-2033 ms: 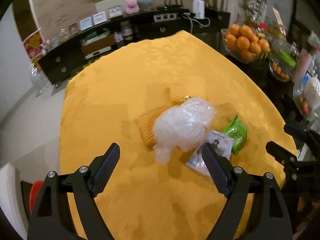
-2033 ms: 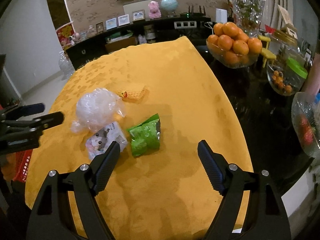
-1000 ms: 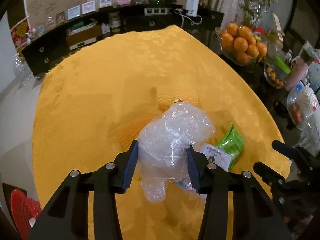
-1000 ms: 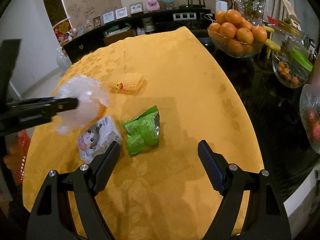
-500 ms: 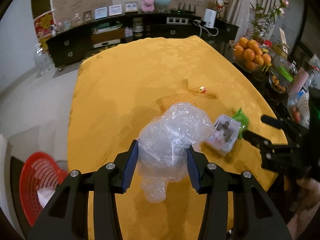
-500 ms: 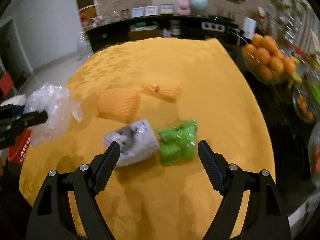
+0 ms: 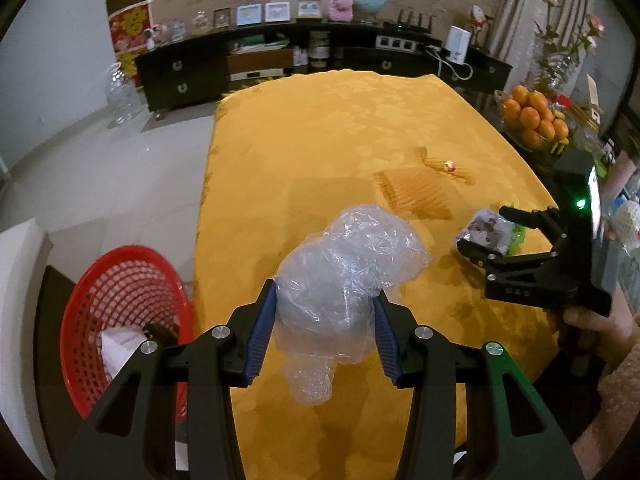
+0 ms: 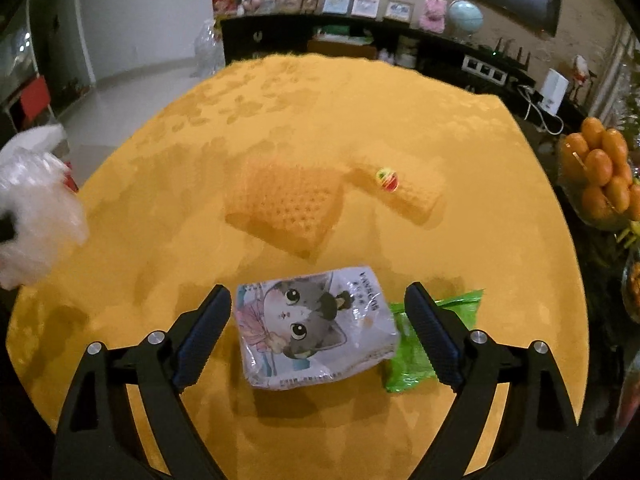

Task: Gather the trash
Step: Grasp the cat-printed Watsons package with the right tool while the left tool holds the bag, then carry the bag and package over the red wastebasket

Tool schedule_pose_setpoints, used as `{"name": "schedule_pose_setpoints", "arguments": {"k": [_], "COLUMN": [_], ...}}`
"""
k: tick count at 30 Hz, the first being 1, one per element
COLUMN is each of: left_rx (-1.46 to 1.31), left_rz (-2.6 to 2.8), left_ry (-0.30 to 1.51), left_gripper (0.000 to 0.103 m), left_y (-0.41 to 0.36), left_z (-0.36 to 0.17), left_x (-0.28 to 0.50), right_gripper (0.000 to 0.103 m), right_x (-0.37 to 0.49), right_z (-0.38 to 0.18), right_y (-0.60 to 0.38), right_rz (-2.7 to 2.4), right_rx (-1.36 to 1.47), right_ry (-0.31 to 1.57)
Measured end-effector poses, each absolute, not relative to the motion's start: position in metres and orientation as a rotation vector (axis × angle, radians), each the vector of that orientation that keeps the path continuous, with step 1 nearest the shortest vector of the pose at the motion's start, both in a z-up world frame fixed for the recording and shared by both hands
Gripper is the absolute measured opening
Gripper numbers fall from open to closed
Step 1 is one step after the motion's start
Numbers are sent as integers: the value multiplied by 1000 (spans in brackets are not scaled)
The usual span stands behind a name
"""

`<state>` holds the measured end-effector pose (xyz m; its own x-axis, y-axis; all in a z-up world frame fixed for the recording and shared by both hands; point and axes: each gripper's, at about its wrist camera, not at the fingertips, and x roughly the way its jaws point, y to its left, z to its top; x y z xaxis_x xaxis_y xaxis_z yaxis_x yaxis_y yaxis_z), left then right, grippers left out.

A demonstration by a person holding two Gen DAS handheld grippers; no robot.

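My left gripper (image 7: 322, 328) is shut on a crumpled clear plastic bag (image 7: 348, 272) and holds it above the yellow table's left edge; the bag also shows in the right wrist view (image 8: 36, 208). A red mesh trash basket (image 7: 116, 304) stands on the floor left of the table. My right gripper (image 8: 316, 328) is open, with its jaws on either side of a white cat-print packet (image 8: 316, 328) that lies on the table. A green wrapper (image 8: 424, 344) lies just right of the packet, partly under the right finger. The right gripper also shows in the left wrist view (image 7: 486, 234).
Two yellow knitted cloths (image 8: 288, 204) (image 8: 400, 188) lie farther back on the yellow tablecloth (image 8: 320, 112). A bowl of oranges (image 8: 600, 176) stands on the dark table part at right. A black sideboard (image 7: 320, 60) runs along the back wall.
My left gripper closed on the plastic bag, lifted it and carried it left toward the red basket. My right gripper moved left and down until its open jaws flanked the cat-print packet.
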<state>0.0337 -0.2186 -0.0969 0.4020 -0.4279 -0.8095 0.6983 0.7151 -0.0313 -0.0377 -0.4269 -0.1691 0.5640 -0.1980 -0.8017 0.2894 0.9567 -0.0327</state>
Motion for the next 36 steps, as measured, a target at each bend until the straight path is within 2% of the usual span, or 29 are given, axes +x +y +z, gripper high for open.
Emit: {"name": "schedule_pose_setpoints", "arguments": {"k": [6, 8, 13, 26, 36], "left_rx": [311, 304, 289, 239, 187], "left_rz": [-702, -695, -686, -629, -532], "left_ry": [919, 922, 925, 898, 832], "left_gripper": [44, 44, 44, 44, 44], "left_y": [-205, -202, -197, -173, -146], "left_z": [-97, -97, -97, -84, -57], "left_x": [37, 37, 35, 40, 46], "right_gripper": [85, 76, 72, 71, 71], "right_x": [-35, -34, -34, -43, -51], "right_z": [-176, -178, -179, -161, -116], "right_y": [-423, -422, -419, -399, -391], "right_rz": [-271, -265, -250, -228, -250], "right_rx": [91, 85, 91, 85, 104], "right_ry": [932, 944, 948, 913, 838]}}
